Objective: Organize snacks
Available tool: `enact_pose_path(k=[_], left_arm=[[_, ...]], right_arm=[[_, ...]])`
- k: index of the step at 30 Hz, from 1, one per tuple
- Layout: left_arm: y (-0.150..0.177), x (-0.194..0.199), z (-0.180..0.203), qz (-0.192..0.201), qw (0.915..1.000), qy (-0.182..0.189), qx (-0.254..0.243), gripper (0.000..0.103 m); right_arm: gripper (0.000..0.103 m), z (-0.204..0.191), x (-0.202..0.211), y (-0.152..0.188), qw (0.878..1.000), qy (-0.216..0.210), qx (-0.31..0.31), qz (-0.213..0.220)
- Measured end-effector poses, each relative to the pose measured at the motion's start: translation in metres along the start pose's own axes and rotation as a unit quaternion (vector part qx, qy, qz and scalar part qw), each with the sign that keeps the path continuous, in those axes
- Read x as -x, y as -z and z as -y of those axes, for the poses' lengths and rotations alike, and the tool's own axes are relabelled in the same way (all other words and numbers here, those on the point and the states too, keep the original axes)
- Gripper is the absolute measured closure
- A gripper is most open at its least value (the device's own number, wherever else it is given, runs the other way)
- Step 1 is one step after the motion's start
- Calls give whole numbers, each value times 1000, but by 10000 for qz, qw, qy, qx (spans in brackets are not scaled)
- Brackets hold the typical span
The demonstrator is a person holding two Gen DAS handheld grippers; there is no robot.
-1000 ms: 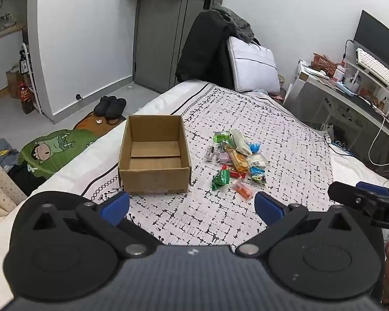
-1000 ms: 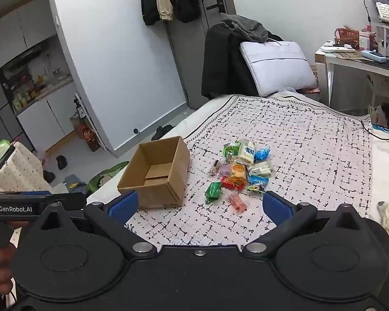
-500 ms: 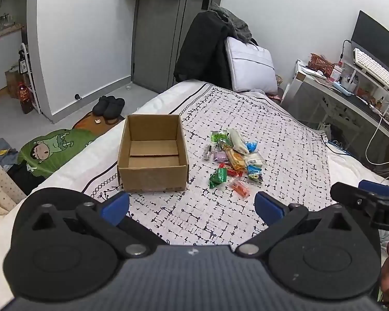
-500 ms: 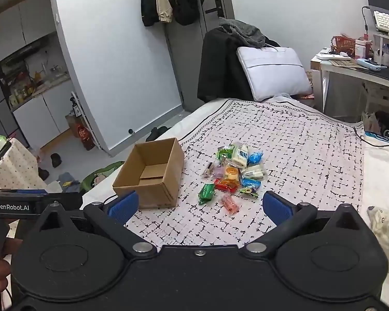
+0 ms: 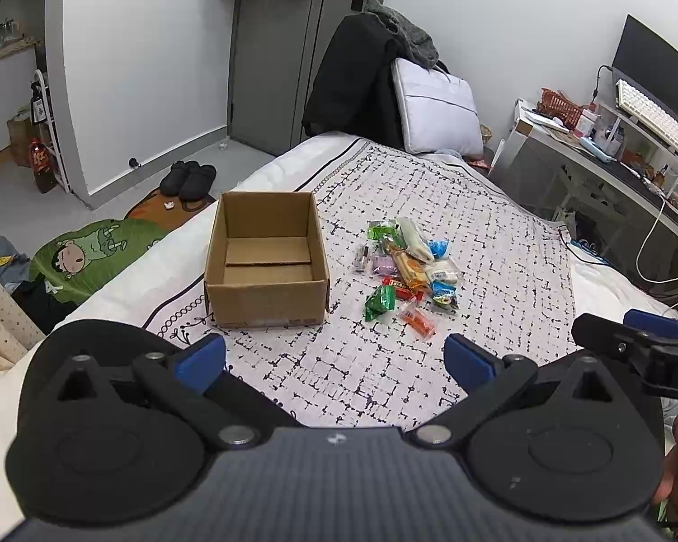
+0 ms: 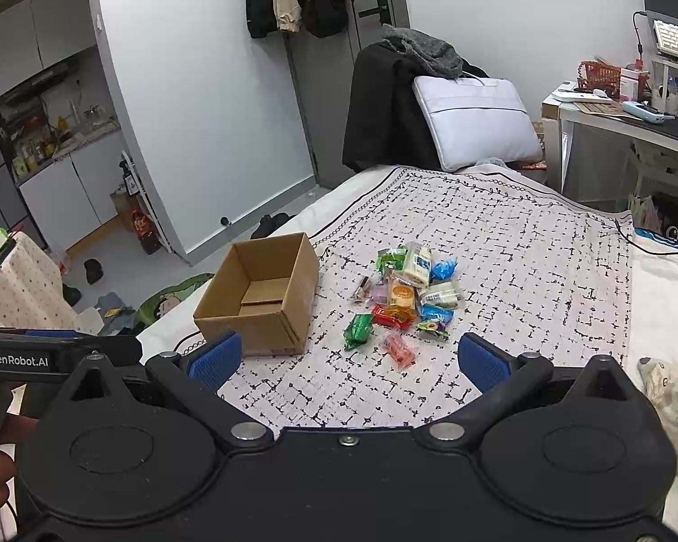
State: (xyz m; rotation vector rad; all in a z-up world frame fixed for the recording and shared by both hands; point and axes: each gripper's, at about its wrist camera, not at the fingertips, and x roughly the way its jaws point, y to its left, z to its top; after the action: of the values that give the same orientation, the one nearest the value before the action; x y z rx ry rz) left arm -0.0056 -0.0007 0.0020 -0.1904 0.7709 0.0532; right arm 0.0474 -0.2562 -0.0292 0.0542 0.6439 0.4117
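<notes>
Left of centre on the bed: an empty box, with the snacks heaped just to its right.

Left of frame centre I see the cardboard box (image 5: 266,262) sitting open-topped on the patterned bedspread (image 5: 497,244), its bare bottom ready, I judge, to take the packets. Just beside it, right of centre, the snack pile (image 5: 407,271) lies loose, the green packet (image 5: 379,301) and orange packet (image 5: 416,321) nearest me. My left gripper (image 5: 334,359) hangs low in frame, jaws spread and holding nothing; the right gripper (image 6: 346,361) likewise, well short of the pile. I'd say both are spread for a first pick.
</notes>
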Motion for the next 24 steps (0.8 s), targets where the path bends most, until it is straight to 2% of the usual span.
enact_pose_path(k=[24], left_arm=[[1,4,-5,29,10000,6,66,1]], right_arm=[[0,-4,1,-1,10000,13,53,-7]])
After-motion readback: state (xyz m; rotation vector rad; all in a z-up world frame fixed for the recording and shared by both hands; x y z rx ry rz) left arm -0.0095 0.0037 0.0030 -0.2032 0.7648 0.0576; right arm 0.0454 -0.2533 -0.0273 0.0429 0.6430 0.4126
